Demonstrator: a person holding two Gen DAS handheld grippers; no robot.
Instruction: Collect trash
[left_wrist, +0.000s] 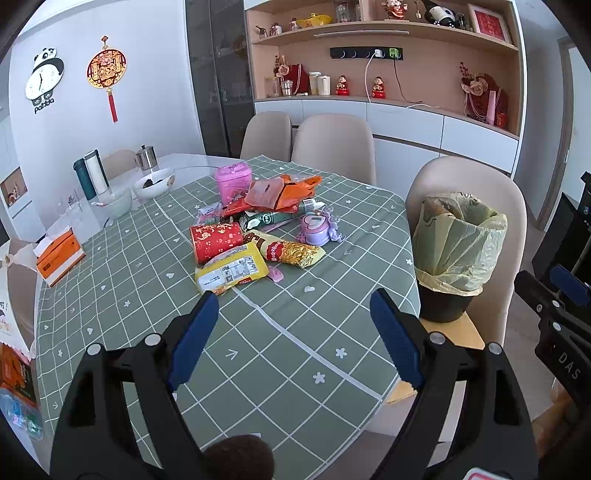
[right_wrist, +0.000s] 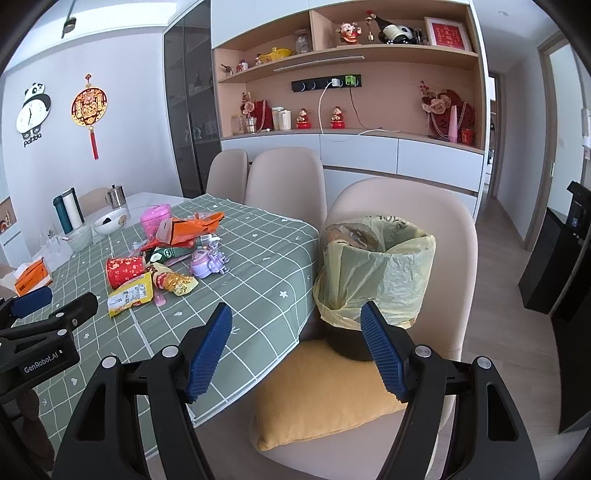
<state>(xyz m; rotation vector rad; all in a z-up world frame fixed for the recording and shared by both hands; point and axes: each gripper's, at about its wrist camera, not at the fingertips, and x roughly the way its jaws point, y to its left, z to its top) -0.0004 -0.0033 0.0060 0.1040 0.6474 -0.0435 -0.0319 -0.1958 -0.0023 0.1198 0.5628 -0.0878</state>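
Left gripper (left_wrist: 293, 334), fingers spread wide and empty, lower centre of its frame over the green checked tablecloth (left_wrist: 258, 369); right gripper (right_wrist: 295, 349), likewise spread and empty, lower centre of its frame. Trash pile (left_wrist: 255, 229): red can, yellow packet, orange wrappers, heaped mid-table at frame centre. Black bin (right_wrist: 373, 280) with yellow liner stands on a cushioned chair (right_wrist: 436, 229), right of the table.

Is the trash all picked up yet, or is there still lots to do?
Still lots to do. The bin on the chair already has something inside its bag, so a little may be done. Nothing is in hand: the left gripper and right gripper are both open. The wrappers still lie piled on the table, including the yellow packet and red can.
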